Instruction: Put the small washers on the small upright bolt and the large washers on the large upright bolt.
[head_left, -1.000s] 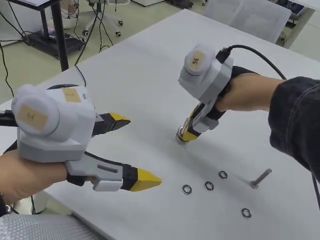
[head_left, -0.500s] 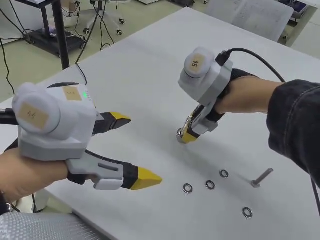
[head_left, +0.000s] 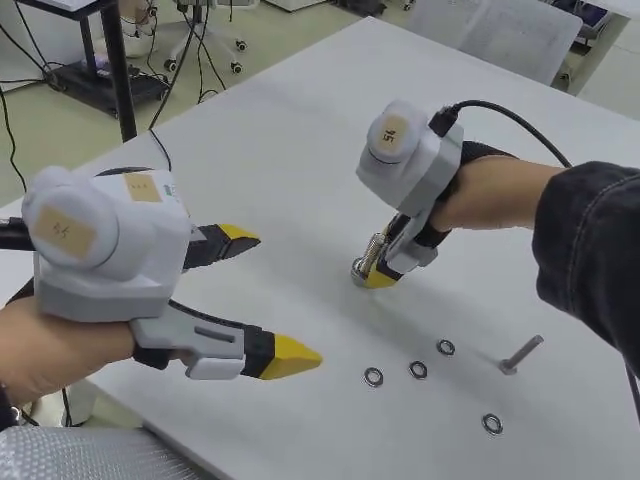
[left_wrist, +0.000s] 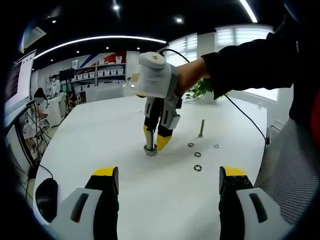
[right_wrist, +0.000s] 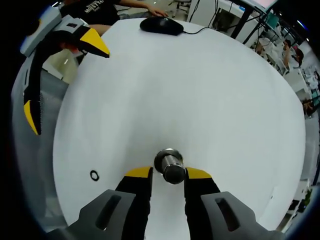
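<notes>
Right hand (head_left: 490, 190) comes in from the worktop's right side in a dark sleeve (head_left: 590, 240), wrist bent, tipping the right gripper (head_left: 372, 272) steeply down at the worktop (head_left: 280, 130). Its jaws are clenched on the big bolt (head_left: 360, 268), one yellow tip on each side of the shaft. The bolt stands head down on the worktop, about mid-surface. In the right gripper view the bolt (right_wrist: 170, 166) sits squarely between the tips.

Left hand (head_left: 50, 350) is low at the near-left corner and holds the left gripper (head_left: 265, 296) roughly level above the surface, pointed toward the right gripper. Its jaws are spread wide with nothing between them.

Four washers (head_left: 418, 370) lie flat and loose toward the near edge. Three are in a short row, the fourth (head_left: 492, 424) apart and nearer the edge. The small bolt (head_left: 522, 355) stands upright just right of the row and well apart from the big bolt. The left gripper view confirms it is vertical (left_wrist: 201, 128).
</notes>
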